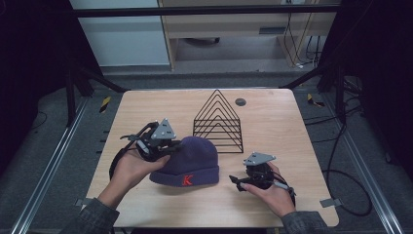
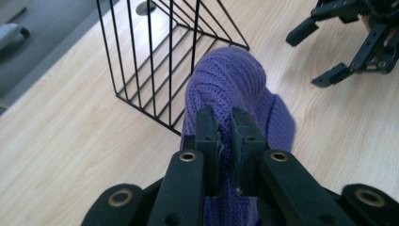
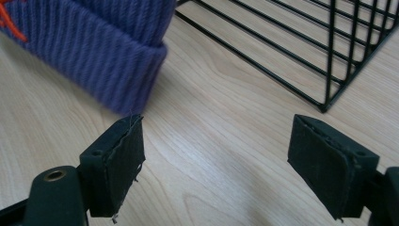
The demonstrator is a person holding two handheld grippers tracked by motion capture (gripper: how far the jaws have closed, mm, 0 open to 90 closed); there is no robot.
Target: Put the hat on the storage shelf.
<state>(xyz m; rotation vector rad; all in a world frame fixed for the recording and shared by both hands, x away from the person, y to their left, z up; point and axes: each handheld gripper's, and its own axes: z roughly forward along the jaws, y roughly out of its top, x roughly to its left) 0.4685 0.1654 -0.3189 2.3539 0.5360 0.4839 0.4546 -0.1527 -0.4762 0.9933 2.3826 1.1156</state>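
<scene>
A purple knit beanie with a red K on its cuff lies in the middle of the table. My left gripper is at the hat's left side, shut on a pinch of the purple knit; the fabric bunches up beyond the jaws. My right gripper sits on the table just right of the hat's cuff, jaws wide open with bare wood between the pads. That open right gripper also appears far off in the left gripper view.
A black wire rack of triangular frames stands just behind the hat; its base bars run close ahead of the right gripper. A small grey disc is set into the table near the far edge. Bare wood lies left and front.
</scene>
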